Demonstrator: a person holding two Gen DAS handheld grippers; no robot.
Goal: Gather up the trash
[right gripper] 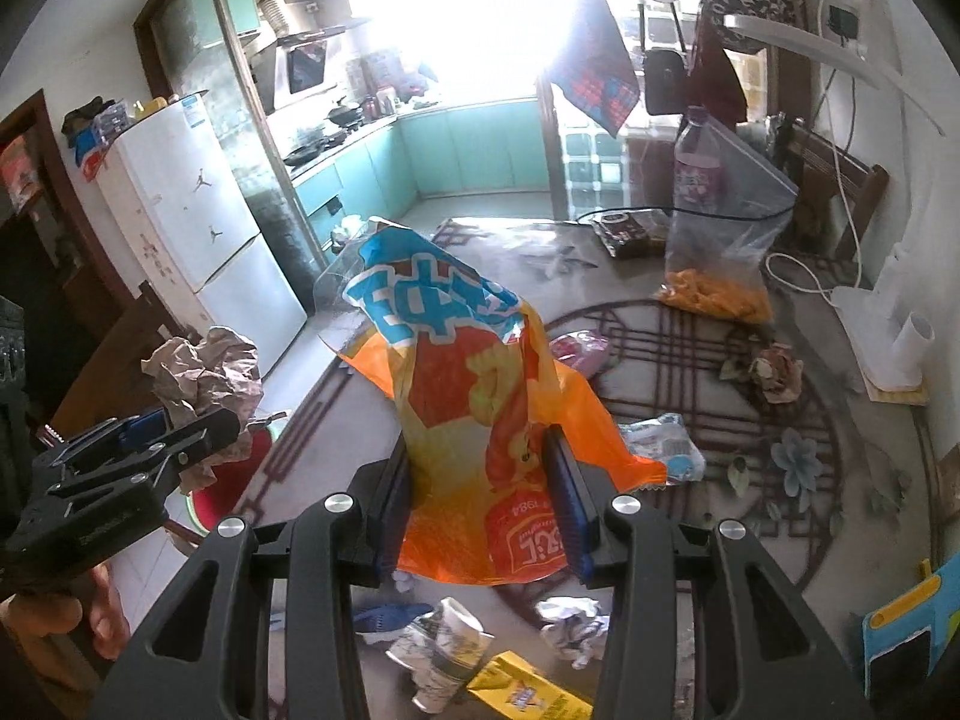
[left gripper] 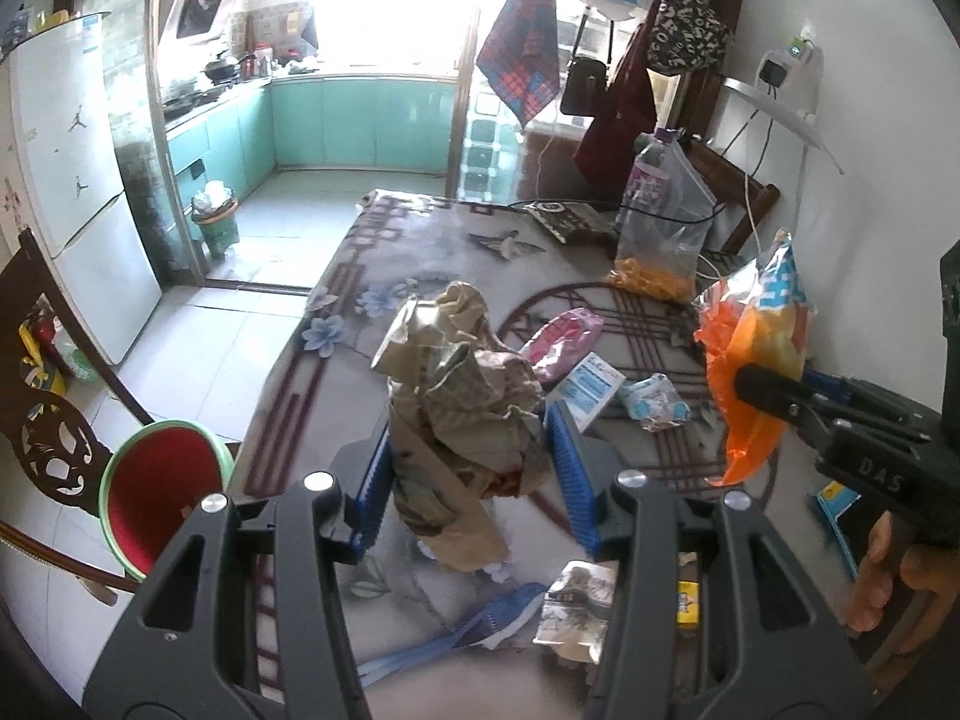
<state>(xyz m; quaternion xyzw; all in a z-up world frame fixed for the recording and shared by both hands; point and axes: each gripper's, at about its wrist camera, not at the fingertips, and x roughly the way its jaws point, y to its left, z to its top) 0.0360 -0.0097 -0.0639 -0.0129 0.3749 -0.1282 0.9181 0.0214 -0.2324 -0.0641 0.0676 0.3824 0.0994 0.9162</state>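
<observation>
**Both grippers loaded above the table**

The left gripper (left gripper: 474, 468) has its blue pads (left gripper: 570, 474) closed in on a wad of crumpled brown paper (left gripper: 462, 384), lifted off the table (left gripper: 384, 252); the wad bulges up past the fingertips toward 12 o'clock and hangs down below them; from the right wrist view the same gripper (right gripper: 174, 426) shows at 9 o'clock with the paper (right gripper: 204, 372) bunched at its tip.

The right gripper (right gripper: 480, 510) is pinched on an orange snack bag (right gripper: 474, 396) with blue lettering, held upright between the fingers, its torn flap spilling toward 3 o'clock; in the left wrist view that bag (left gripper: 756, 336) sits at 3 o'clock, clamped by the dark jaws (a hand (left gripper: 888, 576) is visible behind the handle).

Down at 8 o'clock in the left view, beside the table edge, a round bin with a red inside and green rim (left gripper: 162, 492) stands open.

On the table itself: a pink wrapper (left gripper: 564, 336), a white-and-blue packet (left gripper: 591, 387), a crumpled blue-white wrapper (left gripper: 654, 402); toward 6 o'clock a crushed paper cup (right gripper: 444, 654), a yellow carton (right gripper: 528, 690) and a balled white scrap (right gripper: 576, 624); at 1 o'clock a clear bag of orange snacks (left gripper: 660, 264) leaning by a plastic bottle (left gripper: 651, 174).
</observation>
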